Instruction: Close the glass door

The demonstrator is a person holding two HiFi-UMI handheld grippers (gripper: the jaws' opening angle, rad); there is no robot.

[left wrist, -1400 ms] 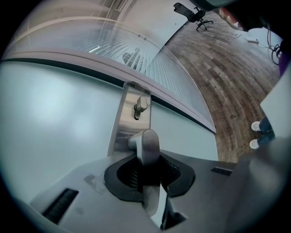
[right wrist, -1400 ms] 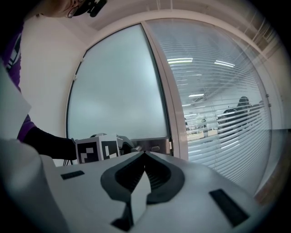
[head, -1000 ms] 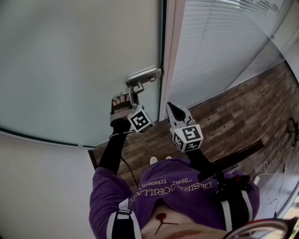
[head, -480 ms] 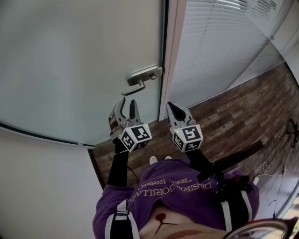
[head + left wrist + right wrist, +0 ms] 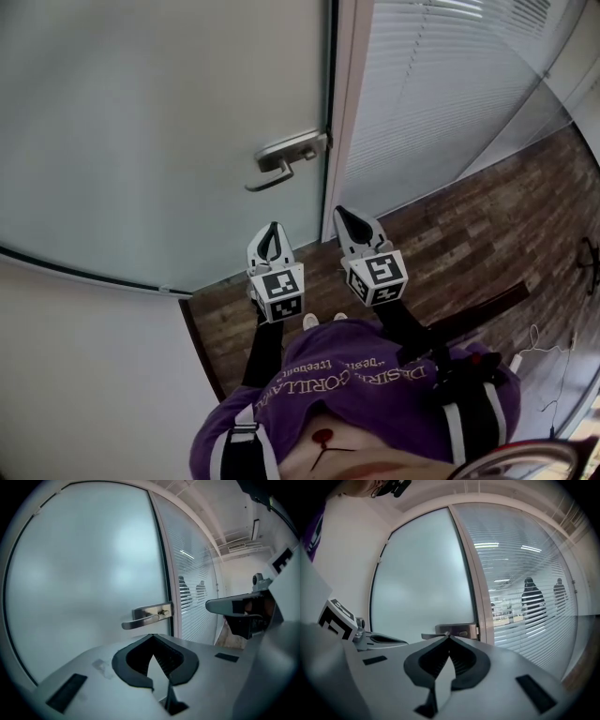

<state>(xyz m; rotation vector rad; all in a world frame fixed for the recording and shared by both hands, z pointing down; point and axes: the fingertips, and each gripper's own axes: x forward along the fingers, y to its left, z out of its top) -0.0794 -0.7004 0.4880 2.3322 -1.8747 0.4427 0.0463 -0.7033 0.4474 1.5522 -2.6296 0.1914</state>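
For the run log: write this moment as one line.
frosted glass door: edge against white frame | silver lever handle: free | left gripper: shut, empty, short of handle | right gripper: shut, empty

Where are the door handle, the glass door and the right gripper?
door handle [image 5: 289,152]: head view, on its metal backplate.
glass door [image 5: 141,122]: head view, on the frosted pane, left of the handle.
right gripper [image 5: 338,213]: head view, at its closed jaw tips.
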